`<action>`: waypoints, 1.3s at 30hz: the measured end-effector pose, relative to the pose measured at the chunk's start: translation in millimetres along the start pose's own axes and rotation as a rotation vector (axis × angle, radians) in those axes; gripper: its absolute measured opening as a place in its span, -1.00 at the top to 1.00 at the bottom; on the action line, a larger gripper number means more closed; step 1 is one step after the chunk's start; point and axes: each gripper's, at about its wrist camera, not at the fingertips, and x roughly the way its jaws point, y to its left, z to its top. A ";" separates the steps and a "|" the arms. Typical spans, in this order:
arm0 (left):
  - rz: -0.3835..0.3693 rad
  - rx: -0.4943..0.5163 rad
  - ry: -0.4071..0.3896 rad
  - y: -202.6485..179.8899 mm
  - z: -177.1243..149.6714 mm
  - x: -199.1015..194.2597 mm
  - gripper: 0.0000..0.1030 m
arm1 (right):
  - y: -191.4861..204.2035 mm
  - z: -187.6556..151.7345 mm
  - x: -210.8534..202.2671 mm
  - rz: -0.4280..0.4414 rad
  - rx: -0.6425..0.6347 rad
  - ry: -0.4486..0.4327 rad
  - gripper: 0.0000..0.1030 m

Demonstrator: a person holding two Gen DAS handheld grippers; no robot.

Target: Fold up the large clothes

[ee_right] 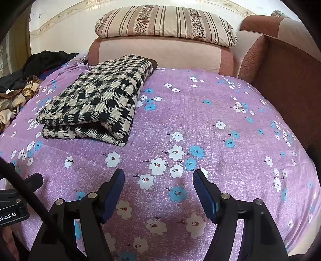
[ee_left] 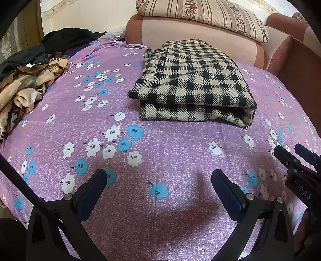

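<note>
A black-and-cream checked garment (ee_left: 192, 84) lies folded in a thick rectangle on the purple flowered bed sheet (ee_left: 160, 160); it also shows in the right wrist view (ee_right: 96, 104) at the left. My left gripper (ee_left: 159, 178) is open and empty, low over the sheet, well short of the garment. My right gripper (ee_right: 158, 178) is open and empty over bare sheet (ee_right: 220, 120), to the right of the garment. The right gripper shows at the right edge of the left wrist view (ee_left: 291, 154).
A heap of brown, cream and black clothes (ee_left: 26, 80) lies at the bed's left side. A pink sofa back (ee_left: 190, 34) with a striped pillow (ee_left: 200, 14) stands behind the bed. A brown armrest (ee_right: 280, 80) borders the right side.
</note>
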 end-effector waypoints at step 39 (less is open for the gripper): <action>-0.016 0.001 0.025 -1.7 -2.3 6.4 -1.00 | 2.7 -0.9 5.7 -0.018 -0.036 0.012 -0.49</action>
